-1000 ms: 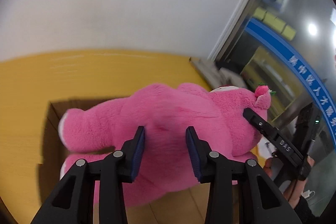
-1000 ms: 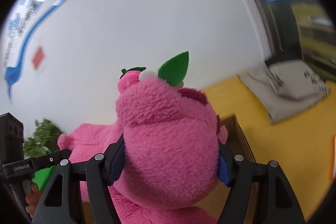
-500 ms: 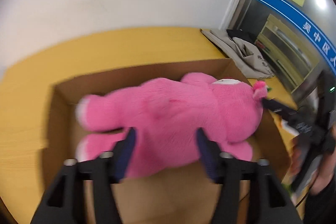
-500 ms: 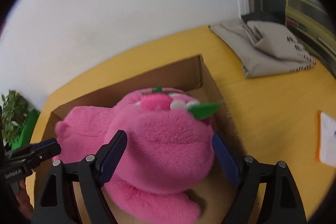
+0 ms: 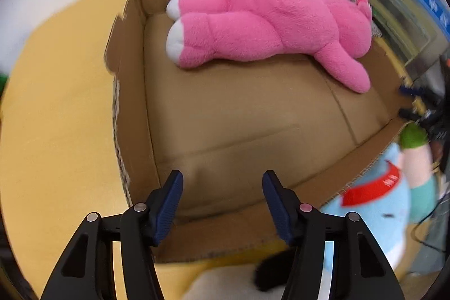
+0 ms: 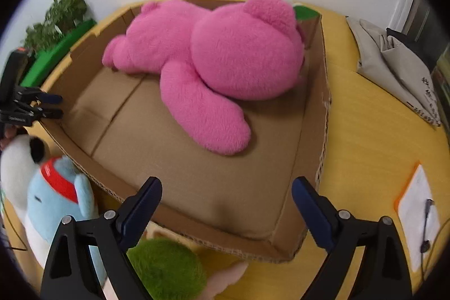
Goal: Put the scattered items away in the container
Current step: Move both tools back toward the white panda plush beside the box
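Released since a second ago: pink plush bear (image 5: 261,27) no longer pinched by either tool, now lying on its side on the floor of the cardboard box (image 5: 132,108), along the far wall.

Nearest in the left wrist view: left hand-held gripper (image 5: 222,204), spread wide and holding nothing, blue pads above the near wall of the box. Just beyond that wall on the right, outside the box, a light-blue plush with a red band (image 5: 374,204), blurred, plus a green fuzzy toy (image 5: 412,135) beside it. Farther in, bare cardboard floor, then the bear, white-soled feet toward the left corner, head toward the right.

Nearest in the right wrist view: right hand-held gripper (image 6: 226,205), likewise parted and empty, poised over the near edge of the box (image 6: 320,131). Green fuzzy toy (image 6: 168,269) directly below the fingers, light-blue plush (image 6: 56,204) to its left (both on the yellow table (image 6: 365,137), not in the box). Beyond, the bear (image 6: 213,52) with one arm stretched toward the camera, head against the far right corner. At the left edge, the other tool's fingertips over the box rim. Farthest back: green plant (image 6: 56,18) at the wall, grey folded cloth (image 6: 393,61) on the right side of the table, white card with an orange edge (image 6: 416,215) nearer.
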Tool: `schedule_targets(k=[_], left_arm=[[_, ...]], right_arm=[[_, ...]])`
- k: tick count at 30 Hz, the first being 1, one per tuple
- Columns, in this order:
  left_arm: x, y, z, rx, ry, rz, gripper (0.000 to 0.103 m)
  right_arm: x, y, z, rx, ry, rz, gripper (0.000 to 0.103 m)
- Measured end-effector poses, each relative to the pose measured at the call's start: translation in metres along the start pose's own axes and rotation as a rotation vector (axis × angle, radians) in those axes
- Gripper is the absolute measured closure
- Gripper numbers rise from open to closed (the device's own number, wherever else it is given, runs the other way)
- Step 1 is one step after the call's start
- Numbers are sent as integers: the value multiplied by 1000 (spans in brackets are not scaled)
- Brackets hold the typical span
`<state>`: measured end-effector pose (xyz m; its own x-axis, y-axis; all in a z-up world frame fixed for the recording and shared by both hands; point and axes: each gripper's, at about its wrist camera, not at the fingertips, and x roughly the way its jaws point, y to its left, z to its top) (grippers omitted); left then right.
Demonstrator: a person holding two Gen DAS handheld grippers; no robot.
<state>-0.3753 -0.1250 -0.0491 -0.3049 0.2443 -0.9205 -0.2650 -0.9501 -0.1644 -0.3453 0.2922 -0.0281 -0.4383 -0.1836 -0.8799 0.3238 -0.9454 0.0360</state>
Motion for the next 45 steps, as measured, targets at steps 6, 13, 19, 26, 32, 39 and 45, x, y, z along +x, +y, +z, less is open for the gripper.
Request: schedule_targets(k=[6, 13, 19, 26, 32, 39, 45], left_arm=[[-13, -6, -28, -2, -1, -14, 42], [-86, -13, -53, -23, -235, 24, 18], [-167, -57, -117, -81, -512, 88, 0], [-179, -109, -169, -68, -560, 80, 0], [-173, -133, -179, -70, -565, 48, 0], [-167, -144, -178, -66, -554, 18, 0], [-163, -146, -174, -68, -549, 30, 0]], right_arm=[[-15, 12, -24, 24, -24, -9, 10], [-106, 31, -48, 146, -331, -53, 6], [-183, 79, -89, 165, -532, -54, 0], [-183, 122, -126, 180, -512, -123, 0], [-191, 142, -136, 143, -512, -158, 0], [-192, 149, -139, 129, -509, -154, 0], [-189, 145, -139, 137, -499, -149, 0]])
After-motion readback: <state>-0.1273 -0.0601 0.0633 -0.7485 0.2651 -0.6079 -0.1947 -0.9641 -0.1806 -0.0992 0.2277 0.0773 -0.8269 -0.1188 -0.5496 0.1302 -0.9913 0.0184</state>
